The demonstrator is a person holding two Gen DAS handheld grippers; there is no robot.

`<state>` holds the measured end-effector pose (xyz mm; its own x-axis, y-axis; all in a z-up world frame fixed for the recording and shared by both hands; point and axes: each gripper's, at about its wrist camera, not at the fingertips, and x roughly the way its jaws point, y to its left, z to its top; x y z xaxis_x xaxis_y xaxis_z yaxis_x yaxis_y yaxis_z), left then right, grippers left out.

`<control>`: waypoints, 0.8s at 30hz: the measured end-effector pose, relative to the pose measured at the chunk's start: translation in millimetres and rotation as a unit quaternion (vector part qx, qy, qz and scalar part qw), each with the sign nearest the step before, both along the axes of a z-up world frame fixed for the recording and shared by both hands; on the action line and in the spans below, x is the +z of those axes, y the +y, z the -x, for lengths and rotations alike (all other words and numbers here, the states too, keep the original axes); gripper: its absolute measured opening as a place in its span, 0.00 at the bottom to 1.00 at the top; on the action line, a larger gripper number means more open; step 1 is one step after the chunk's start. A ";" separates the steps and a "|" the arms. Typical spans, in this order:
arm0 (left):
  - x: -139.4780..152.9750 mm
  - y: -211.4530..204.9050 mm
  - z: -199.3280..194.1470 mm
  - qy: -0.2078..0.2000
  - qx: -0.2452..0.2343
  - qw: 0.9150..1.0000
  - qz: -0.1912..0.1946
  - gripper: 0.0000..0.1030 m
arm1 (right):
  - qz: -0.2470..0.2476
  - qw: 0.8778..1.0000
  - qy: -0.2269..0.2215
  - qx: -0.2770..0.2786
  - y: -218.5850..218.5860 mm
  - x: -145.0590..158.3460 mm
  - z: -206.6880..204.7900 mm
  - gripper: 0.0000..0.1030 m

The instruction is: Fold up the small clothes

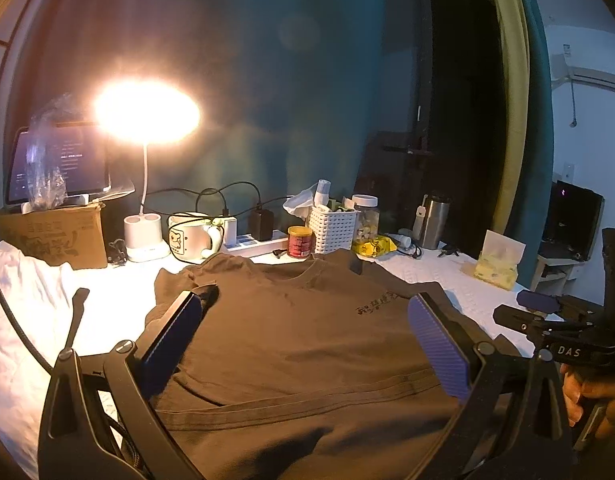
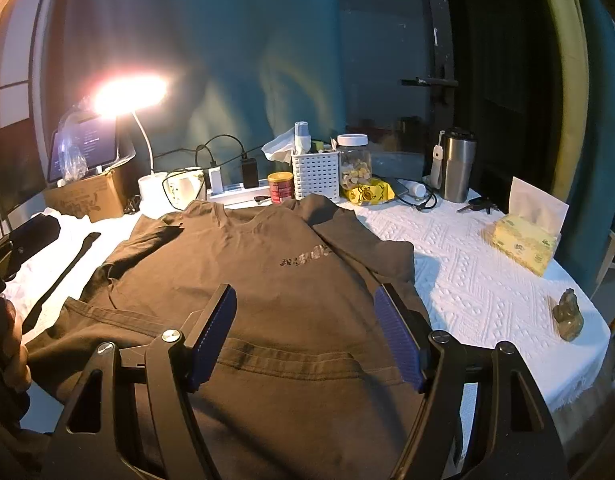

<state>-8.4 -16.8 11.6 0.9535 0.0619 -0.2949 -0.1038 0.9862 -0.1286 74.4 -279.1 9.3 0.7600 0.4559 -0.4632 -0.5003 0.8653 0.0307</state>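
A dark brown T-shirt [image 1: 299, 336] lies spread front-up on the white table cover, collar toward the back; it also shows in the right wrist view [image 2: 267, 280]. Its bottom hem is folded up near me and both sleeves are tucked in. My left gripper [image 1: 303, 320] is open and empty, hovering over the shirt's lower half with a blue-padded finger [image 1: 175, 336] on each side. My right gripper [image 2: 305, 320] is open and empty over the shirt's lower right part. The right gripper's finger [image 1: 535, 300] shows at the right edge of the left wrist view.
Along the back stand a lit desk lamp [image 1: 145, 112], a cardboard box with a tablet [image 1: 55, 232], a mug [image 1: 187, 236], a power strip, a red can [image 2: 280, 187], a white basket [image 2: 315, 174], a jar, a steel tumbler [image 2: 457, 168]. A tissue pack [image 2: 523, 242] and a small figurine [image 2: 567, 316] sit at right.
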 end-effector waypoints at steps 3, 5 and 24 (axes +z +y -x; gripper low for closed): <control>-0.3 -1.2 0.2 -0.001 -0.001 1.000 -0.001 0.99 | 0.000 1.000 0.000 0.001 -0.2 0.0 -0.1 0.73; 0.3 -2.4 -0.1 -0.001 -0.001 1.000 0.000 0.99 | 0.000 1.000 0.001 0.001 -0.1 0.4 0.3 0.73; 0.8 -5.0 2.8 -0.004 -0.008 1.000 0.002 0.99 | -0.001 1.000 0.001 -0.001 -0.9 0.4 0.4 0.73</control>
<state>-11.3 -21.8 12.4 0.9567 0.0455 -0.2875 -0.0873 0.9871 -0.1343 74.0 -280.0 9.7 0.7597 0.4553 -0.4643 -0.4988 0.8661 0.0330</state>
